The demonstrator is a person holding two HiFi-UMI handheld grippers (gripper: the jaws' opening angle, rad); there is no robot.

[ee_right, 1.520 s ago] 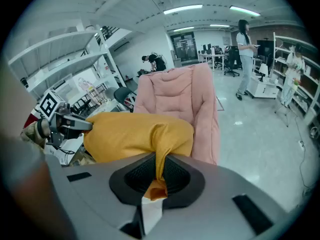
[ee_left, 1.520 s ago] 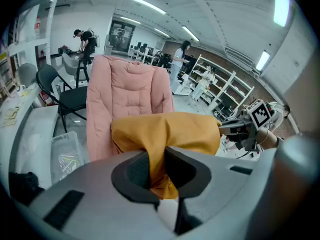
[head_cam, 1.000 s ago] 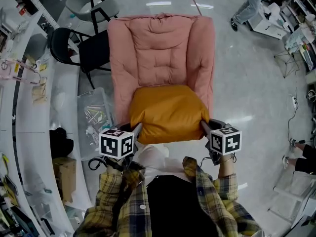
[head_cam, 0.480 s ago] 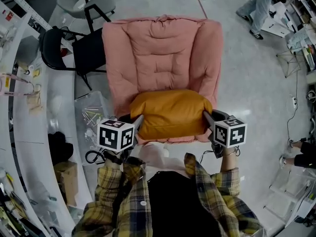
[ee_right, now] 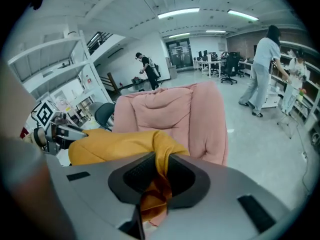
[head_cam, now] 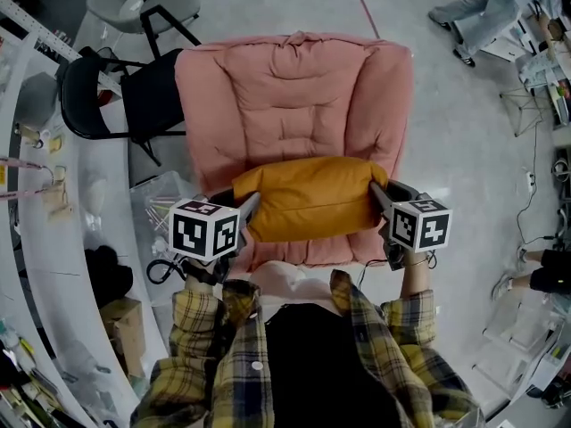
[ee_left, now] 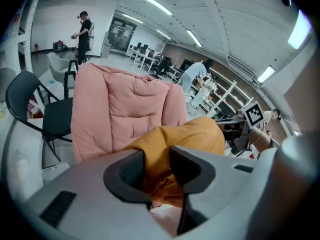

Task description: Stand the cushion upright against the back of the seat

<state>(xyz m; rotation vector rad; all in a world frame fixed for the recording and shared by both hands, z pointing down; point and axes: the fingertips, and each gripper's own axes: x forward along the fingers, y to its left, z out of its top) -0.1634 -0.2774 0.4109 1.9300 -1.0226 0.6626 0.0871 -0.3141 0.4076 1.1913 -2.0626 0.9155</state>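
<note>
Two grippers hold an orange cushion (head_cam: 308, 196) over the seat of a pink armchair (head_cam: 294, 96).
The cushion spans the seat in front of the backrest. The left gripper (head_cam: 252, 205) has a cushion corner between its opening jaws. The right gripper (head_cam: 376, 190), jaws narrow and starting to open, pinches a fabric fold.

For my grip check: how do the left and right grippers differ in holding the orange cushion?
The left gripper stands wider, around a thick bunch of the cushion; the right gripper pinches a thin fold in a narrow gap. Left holds the cushion's left end, right its right end. Both are opening, fabric between the jaws.
</note>
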